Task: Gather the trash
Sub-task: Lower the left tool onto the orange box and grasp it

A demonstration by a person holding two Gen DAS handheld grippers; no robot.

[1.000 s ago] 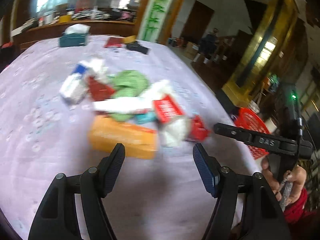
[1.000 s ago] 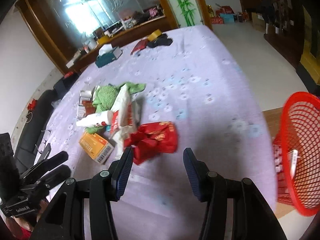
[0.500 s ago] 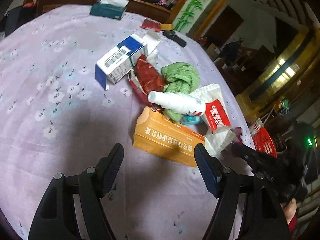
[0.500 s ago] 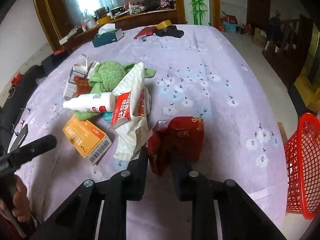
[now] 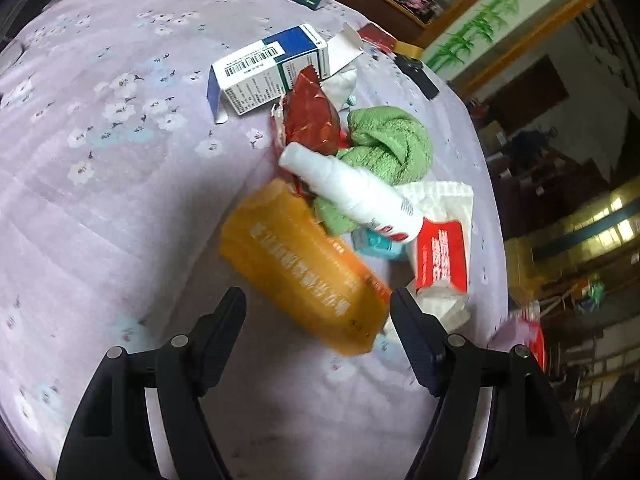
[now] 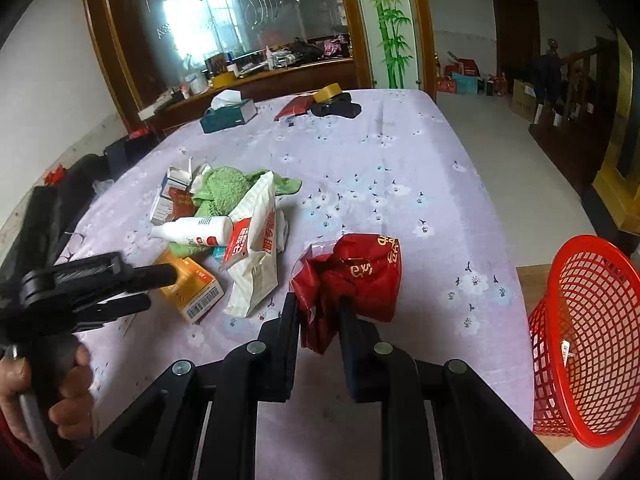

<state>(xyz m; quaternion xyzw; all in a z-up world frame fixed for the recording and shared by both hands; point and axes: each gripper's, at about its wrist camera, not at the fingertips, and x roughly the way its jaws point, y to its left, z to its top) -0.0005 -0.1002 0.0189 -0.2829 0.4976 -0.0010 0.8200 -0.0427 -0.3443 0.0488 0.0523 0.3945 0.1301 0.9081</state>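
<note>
A trash pile lies on the purple flowered tablecloth (image 5: 100, 168). My left gripper (image 5: 318, 314) is open, its fingers either side of the near end of an orange box (image 5: 304, 268), which also shows in the right wrist view (image 6: 192, 284). Behind it lie a white bottle (image 5: 352, 192), a green cloth (image 5: 388, 144), a red-and-white packet (image 5: 440, 256) and a blue-and-white carton (image 5: 272, 68). My right gripper (image 6: 318, 308) is shut on a red foil bag (image 6: 352, 276), lifted above the table. A red mesh basket (image 6: 588, 332) stands off the table's right edge.
A teal tissue box (image 6: 228, 114), a tape roll (image 6: 327, 92) and black items (image 6: 336, 109) sit at the table's far end. A wooden sideboard with clutter runs behind. The left gripper shows in the right wrist view (image 6: 152, 290).
My right gripper closed on the red foil bag and lifted it. My left gripper moved closer to the orange box, which now sits between its open fingers.
</note>
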